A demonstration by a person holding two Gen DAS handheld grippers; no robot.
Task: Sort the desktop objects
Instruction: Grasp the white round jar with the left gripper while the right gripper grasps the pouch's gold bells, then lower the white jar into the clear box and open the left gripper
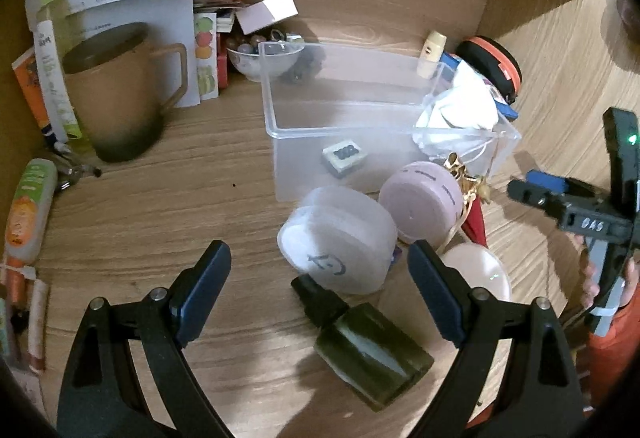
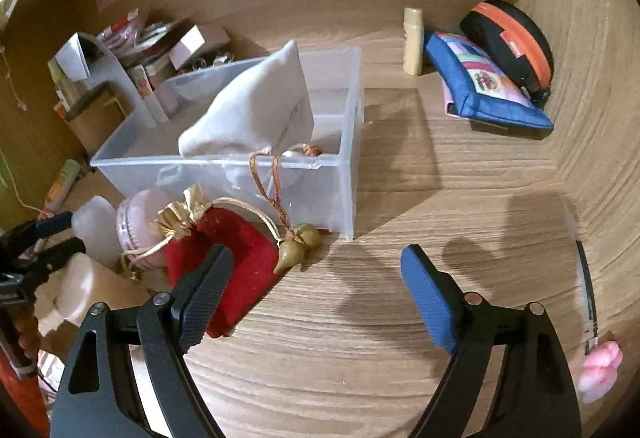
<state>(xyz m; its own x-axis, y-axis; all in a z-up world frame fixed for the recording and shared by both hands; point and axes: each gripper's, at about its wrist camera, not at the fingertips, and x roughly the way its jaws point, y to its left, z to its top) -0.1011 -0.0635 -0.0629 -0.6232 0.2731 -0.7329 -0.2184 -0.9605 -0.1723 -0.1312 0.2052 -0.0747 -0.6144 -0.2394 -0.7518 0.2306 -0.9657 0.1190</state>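
Note:
In the left wrist view my left gripper is open above the wooden desk. A dark green spray bottle lies between its fingers, apart from both pads, and a translucent white box sits just beyond. A pink round jar stands by the clear plastic bin, which holds a small tile. A white pouch leans over the bin's rim. My right gripper is open over bare wood, with a red pouch with gold ties beside its left finger.
A brown mug, papers and tubes crowd the back left. A blue pouch, a black and orange case and a cream tube sit at the back right. A pink object lies by the right wall.

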